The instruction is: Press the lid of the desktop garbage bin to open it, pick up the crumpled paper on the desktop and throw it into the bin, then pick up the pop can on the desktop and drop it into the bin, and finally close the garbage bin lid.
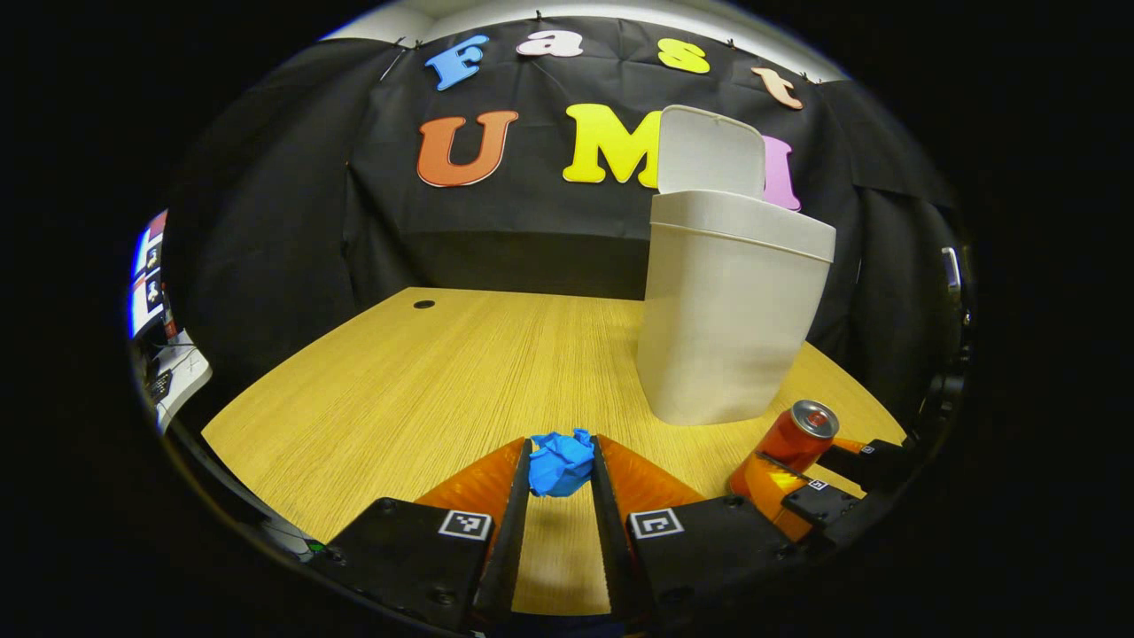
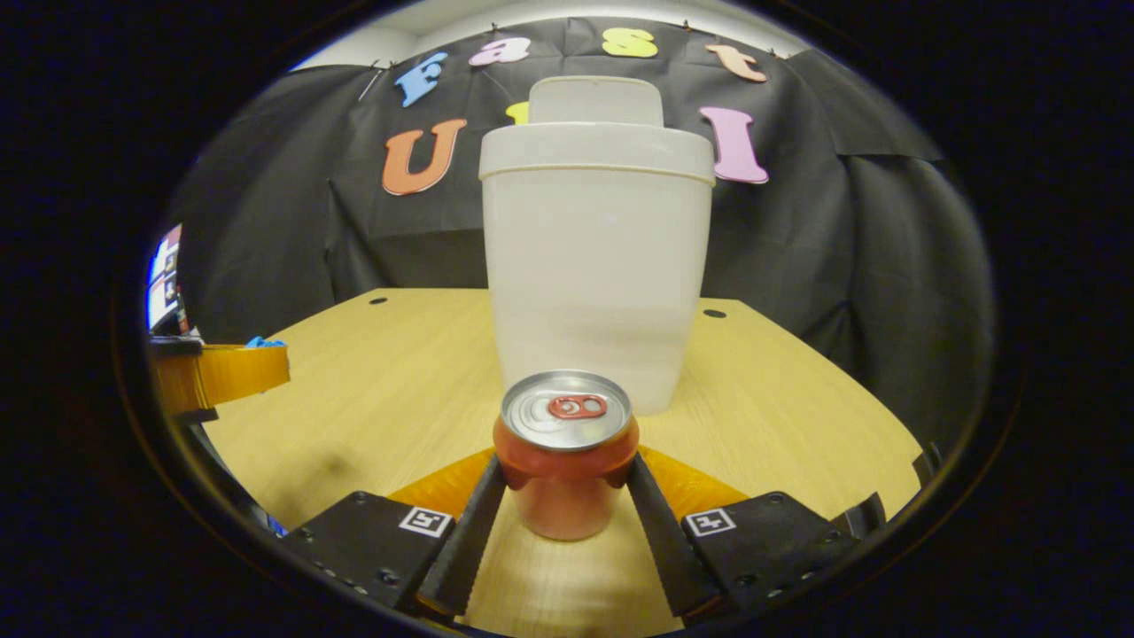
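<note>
Toward the far right part of the wooden bench (image 1: pixel 399 381), the desktop garbage bin (image 1: pixel 726 319) is seen standing upright, its lid (image 1: pixel 709 149) raised and tilted back above the rim. In the right gripper view the same bin (image 2: pixel 595 266) is seen straight ahead, with the lid (image 2: pixel 595 99) standing up behind the collar.

Near the front edge of the bench, the crumpled paper (image 1: pixel 561 462), blue in colour, is held between the fingers of the left gripper (image 1: pixel 562 470); both fingers are pressed against its sides, and whether it is lifted off the surface cannot be told.

To the right of it, close to the bin's base, the pop can (image 1: pixel 791 441) is found upright, with the fingers of the right gripper (image 1: pixel 802 465) on either side. In the right gripper view the can (image 2: pixel 565 452) is clamped between that gripper's (image 2: pixel 565 483) fingers just below its silver top, the pull tab facing up.

At the left edge of the right gripper view, one finger of the left gripper (image 2: pixel 221 372) is visible, with a scrap of the blue paper (image 2: pixel 262 342) showing above it.
</note>
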